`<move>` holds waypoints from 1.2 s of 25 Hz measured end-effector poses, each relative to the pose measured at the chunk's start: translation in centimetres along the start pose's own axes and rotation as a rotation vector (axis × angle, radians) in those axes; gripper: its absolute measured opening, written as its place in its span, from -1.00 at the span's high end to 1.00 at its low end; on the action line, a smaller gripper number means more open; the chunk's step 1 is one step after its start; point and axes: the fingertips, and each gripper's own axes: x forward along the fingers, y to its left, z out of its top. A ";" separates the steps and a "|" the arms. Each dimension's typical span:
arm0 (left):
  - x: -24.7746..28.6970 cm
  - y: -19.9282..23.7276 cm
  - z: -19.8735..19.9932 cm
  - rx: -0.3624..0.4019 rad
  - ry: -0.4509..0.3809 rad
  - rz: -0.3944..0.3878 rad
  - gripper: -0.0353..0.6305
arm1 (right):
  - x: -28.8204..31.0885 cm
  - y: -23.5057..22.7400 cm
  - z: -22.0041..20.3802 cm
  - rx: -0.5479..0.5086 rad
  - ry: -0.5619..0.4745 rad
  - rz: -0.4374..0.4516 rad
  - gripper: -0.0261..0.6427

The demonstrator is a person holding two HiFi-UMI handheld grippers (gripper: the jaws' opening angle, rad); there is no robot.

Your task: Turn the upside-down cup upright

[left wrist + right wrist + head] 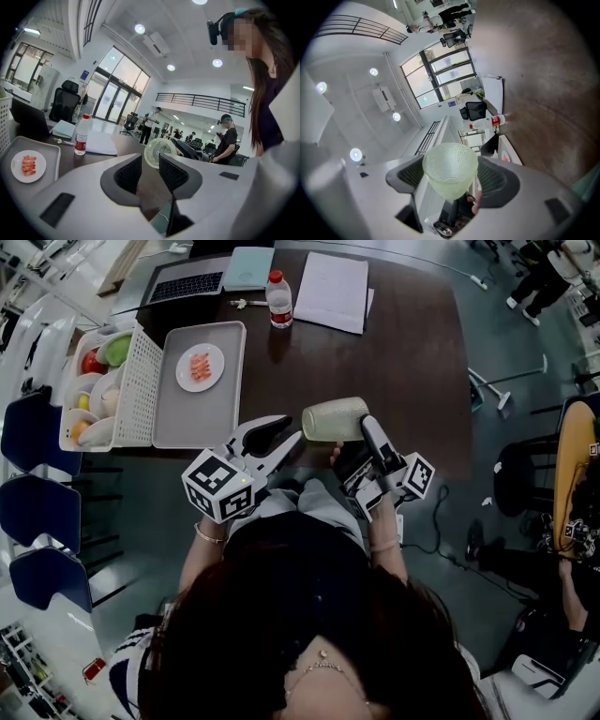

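Laptop [187, 284] partly beyond top edge; food [199, 365] on plate [214, 379] too small to ID.

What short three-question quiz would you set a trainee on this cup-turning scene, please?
1. True or false: the cup stands upright on the table.
2. Which gripper holds the cup? A) left gripper B) right gripper C) neither
3. Fill in: the plate rests on the grey ___.
Key: 1 false, it is held on its side in the air; 2 B; 3 tray.
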 end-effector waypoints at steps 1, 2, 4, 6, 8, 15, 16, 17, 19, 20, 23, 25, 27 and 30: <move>0.1 -0.1 0.0 0.001 0.002 -0.005 0.59 | 0.0 0.0 0.0 -0.001 0.001 0.001 -0.14; 0.1 -0.2 -0.1 0.002 0.004 -0.011 0.56 | -0.1 0.0 -0.1 0.000 0.002 0.002 -0.14; 0.2 -0.4 -0.2 0.004 0.010 -0.027 0.51 | -0.2 0.0 -0.1 0.002 0.002 0.007 -0.14; 0.3 -0.7 -0.4 0.003 0.020 -0.048 0.45 | -0.3 0.1 -0.1 0.006 0.003 0.012 -0.14; 0.3 -1.0 -0.6 0.001 0.033 -0.067 0.39 | -0.3 0.2 -0.1 0.009 0.003 0.017 -0.14; 0.2 -1.1 -1.2 0.000 0.060 -0.099 0.13 | -0.5 0.4 -0.3 0.003 0.012 0.030 -0.14; 0.2 -1.1 -1.3 -0.003 0.066 -0.105 0.08 | -0.6 0.5 -0.3 0.003 0.014 0.033 -0.14; 0.2 -1.2 -1.4 -0.006 0.073 -0.110 0.04 | -0.6 0.6 -0.4 0.002 0.016 0.036 -0.14; 0.2 -1.2 -1.5 -0.006 0.082 -0.117 -0.02 | -0.6 0.7 -0.4 -0.001 0.020 0.039 -0.14; 0.2 -1.2 -1.5 -0.003 0.082 -0.118 -0.03 | -0.6 0.7 -0.4 -0.002 0.022 0.040 -0.14; 0.4 -1.5 -1.2 0.001 0.078 -0.131 -0.06 | -0.5 0.7 -0.6 -0.004 0.033 0.038 -0.14; 0.7 -1.9 -1.0 0.013 0.080 -0.143 -0.07 | -0.5 0.7 -0.7 -0.002 0.041 0.040 -0.14; 1.0 -2.2 -0.6 0.026 0.076 -0.153 -0.07 | -0.3 0.7 -0.9 0.001 0.047 0.044 -0.14; 1.6 -2.6 -0.2 0.035 0.064 -0.166 -0.07 | -0.2 0.7 -1.2 0.003 0.060 0.050 -0.14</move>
